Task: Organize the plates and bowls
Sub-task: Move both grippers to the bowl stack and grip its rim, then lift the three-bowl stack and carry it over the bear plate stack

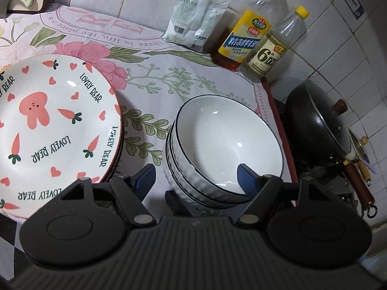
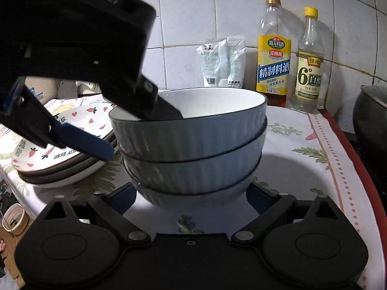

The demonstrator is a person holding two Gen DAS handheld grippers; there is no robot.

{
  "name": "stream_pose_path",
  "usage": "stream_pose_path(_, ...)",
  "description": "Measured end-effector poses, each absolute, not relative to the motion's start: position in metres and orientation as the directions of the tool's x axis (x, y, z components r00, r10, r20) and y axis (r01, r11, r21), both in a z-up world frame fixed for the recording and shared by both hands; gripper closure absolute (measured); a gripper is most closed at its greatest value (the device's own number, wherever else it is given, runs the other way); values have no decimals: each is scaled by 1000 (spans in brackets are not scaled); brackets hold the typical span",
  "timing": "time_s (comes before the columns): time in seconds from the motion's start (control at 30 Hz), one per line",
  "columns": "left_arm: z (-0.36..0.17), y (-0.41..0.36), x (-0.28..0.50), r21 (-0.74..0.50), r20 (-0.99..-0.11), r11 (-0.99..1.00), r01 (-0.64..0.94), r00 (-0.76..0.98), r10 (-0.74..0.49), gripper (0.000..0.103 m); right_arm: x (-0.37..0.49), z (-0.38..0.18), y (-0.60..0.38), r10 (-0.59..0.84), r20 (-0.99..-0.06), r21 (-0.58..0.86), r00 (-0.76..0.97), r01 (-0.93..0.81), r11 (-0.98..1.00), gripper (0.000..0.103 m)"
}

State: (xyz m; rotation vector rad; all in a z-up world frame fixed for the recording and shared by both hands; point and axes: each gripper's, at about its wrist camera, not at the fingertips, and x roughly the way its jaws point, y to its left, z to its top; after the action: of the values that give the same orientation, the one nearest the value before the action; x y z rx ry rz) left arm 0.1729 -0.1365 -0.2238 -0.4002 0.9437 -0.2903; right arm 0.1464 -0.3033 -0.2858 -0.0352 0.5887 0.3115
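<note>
Three bowls [image 2: 191,145] nested in one stack, mouths up, stack axis vertical, sitting on the floral tablecloth [image 2: 302,164]. White glazed ceramic, ribbed outer walls, thin dark rim line, smooth inside. Right gripper [image 2: 191,193] low at the stack's base, fingers spread wide, one on each side of the bottom bowl; contact with the bowl can't be told, fingertips partly hidden. Left gripper [image 1: 196,171] above the stack, also spread: from the left wrist view one blue-padded finger [image 1: 246,174] hangs over the inside of the top bowl [image 1: 229,140], the other outside the left wall. Right wrist view confirms it, one dark finger dipping inside the rim, the blue one outside toward the plates. Not pinching the wall as far as visible.

Just left of the bowls, apart from them: plate stack [image 1: 55,125], flat, round, faces up. Top plate white, glossy, printed with pink rabbit, carrots, hearts and "LOVELY BEAR"; darker rims below it.

Farther back by the tiled wall [image 2: 188,24]: white plastic packets [image 2: 222,62] leaning, then two clear plastic bottles, yellow-labelled one [image 2: 273,53] and smaller yellow-capped one [image 2: 309,62], upright. Dark wok [image 1: 316,130] with wooden handle off the cloth's right edge.
</note>
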Motion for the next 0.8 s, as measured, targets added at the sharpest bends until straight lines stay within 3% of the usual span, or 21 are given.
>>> stream_pose_path(0.3,-230,-136,181,-434,-733,899,65,555,-394,42,161,-289,-303,314,-560,98,766,-315,944,0)
stream_pose_path(0.43,-234,-136,183,-425,-735,902,75,553,-392,59,159,-291,-303,317,-540,105,780,-311,945,0)
stream_pose_path(0.5,-236,-138,183,-398,-741,914,82,558,-373,62,157,-293,-304,322,-529,106,785,-315,943,0)
stream_pose_path(0.8,-246,-138,185,-403,-742,912,76,557,-374,65,160,-296,-306,347,-508,118,788,-335,935,0)
